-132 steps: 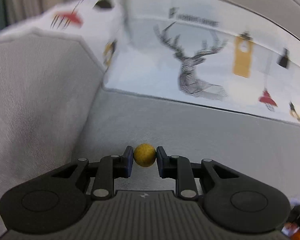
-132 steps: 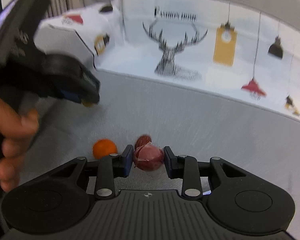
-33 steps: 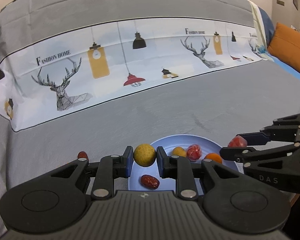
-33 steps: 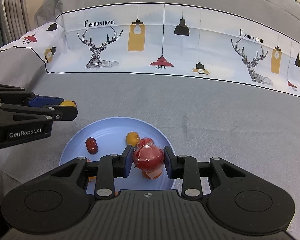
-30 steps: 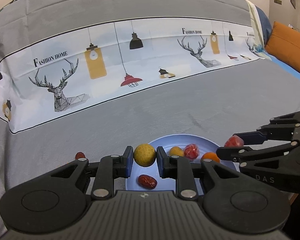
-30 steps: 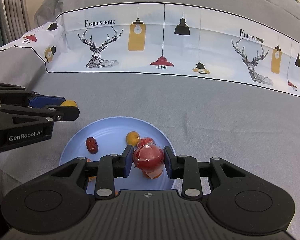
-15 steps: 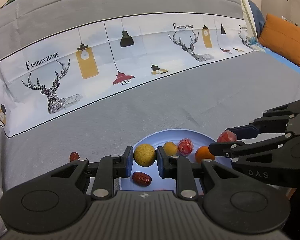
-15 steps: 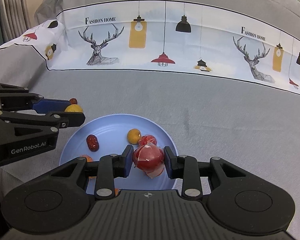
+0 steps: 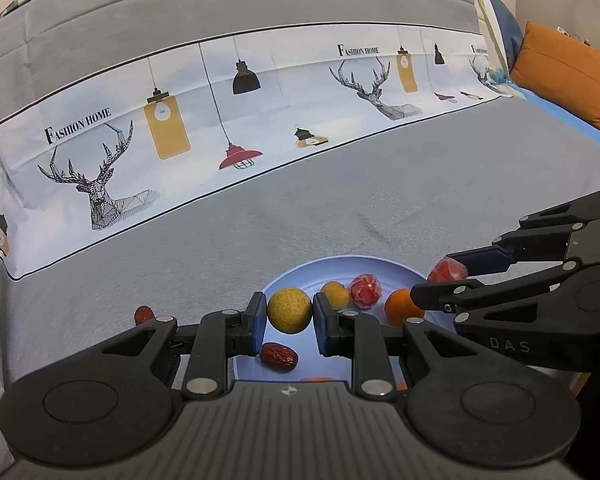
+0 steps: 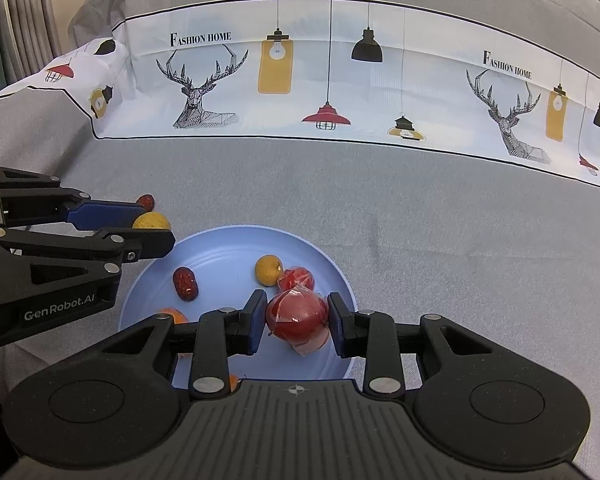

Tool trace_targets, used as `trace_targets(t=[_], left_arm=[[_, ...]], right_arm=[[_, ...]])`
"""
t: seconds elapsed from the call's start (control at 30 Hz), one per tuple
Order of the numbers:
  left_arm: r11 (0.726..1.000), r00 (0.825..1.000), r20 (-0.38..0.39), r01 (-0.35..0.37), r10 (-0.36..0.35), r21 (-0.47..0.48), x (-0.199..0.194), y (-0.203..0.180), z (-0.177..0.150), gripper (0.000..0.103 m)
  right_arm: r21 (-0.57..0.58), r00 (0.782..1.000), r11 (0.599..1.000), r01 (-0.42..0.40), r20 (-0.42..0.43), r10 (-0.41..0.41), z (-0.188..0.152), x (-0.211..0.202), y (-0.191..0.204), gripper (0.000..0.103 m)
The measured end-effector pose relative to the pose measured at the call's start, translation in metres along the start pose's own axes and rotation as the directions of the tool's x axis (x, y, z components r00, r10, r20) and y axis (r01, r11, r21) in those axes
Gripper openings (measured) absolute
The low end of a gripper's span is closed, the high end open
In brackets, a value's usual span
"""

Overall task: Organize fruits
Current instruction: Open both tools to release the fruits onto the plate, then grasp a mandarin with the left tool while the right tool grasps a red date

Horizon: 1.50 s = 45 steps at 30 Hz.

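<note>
Fruit over round pale-blue plate (image 10: 332,276) | left gripper (image 9: 289,316) clamps rough yellow ball fruit (image 9: 289,310) at plate's edge | right gripper (image 10: 296,318) pinches plastic-wrapped red apple (image 10: 297,314) above it | wrinkled red date (image 9: 279,356) lies inside | grey bedspread (image 9: 340,208) beneath

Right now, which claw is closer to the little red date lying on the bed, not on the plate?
Left. The left gripper, holding the yellow fruit, sits just beside that red date. The right gripper, holding a wrapped red fruit, hangs over the blue plate's far side.

Left claw (image 9: 290,312) and right claw (image 10: 296,318) each clamp something, fingers level, tips converging.
</note>
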<state>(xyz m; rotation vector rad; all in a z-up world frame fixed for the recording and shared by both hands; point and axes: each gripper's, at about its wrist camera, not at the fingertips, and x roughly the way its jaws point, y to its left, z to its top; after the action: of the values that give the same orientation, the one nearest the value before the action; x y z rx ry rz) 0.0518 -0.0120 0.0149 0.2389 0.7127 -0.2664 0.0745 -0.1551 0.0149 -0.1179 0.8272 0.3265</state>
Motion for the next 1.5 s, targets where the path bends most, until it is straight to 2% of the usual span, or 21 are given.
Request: trace_targets(t=[0.07, 0.2, 0.37, 1.0, 1.5], left_arm=[[1.0, 1.0, 0.001, 0.003, -0.003, 0.001, 0.0, 0.0, 0.0, 0.028], [1.0, 1.0, 0.002, 0.005, -0.005, 0.002, 0.0, 0.0, 0.001, 0.038], [1.0, 1.0, 0.001, 0.003, -0.003, 0.003, 0.0, -0.001, 0.001, 0.038], [1.0, 1.0, -0.004, -0.003, 0.003, 0.002, 0.0, 0.0, 0.002, 0.038], [0.995, 0.999, -0.032, -0.043, 0.04, -0.087, 0.006, 0.018, 0.004, 0.038]], right_arm=[[0.003, 1.0, 1.0, -0.002, -0.003, 0.002, -0.001, 0.001, 0.0, 0.035], [0.004, 1.0, 1.0, -0.002, -0.011, 0.002, -0.002, 0.001, 0.001, 0.035], [0.008, 1.0, 1.0, 0.002, -0.009, -0.002, -0.001, 0.002, 0.0, 0.047], [0.009, 1.0, 1.0, 0.006, -0.003, -0.006, 0.0, 0.001, -0.001, 0.048], [0.017, 1.0, 1.0, 0.007, 0.019, -0.008, 0.002, 0.0, 0.003, 0.048]])
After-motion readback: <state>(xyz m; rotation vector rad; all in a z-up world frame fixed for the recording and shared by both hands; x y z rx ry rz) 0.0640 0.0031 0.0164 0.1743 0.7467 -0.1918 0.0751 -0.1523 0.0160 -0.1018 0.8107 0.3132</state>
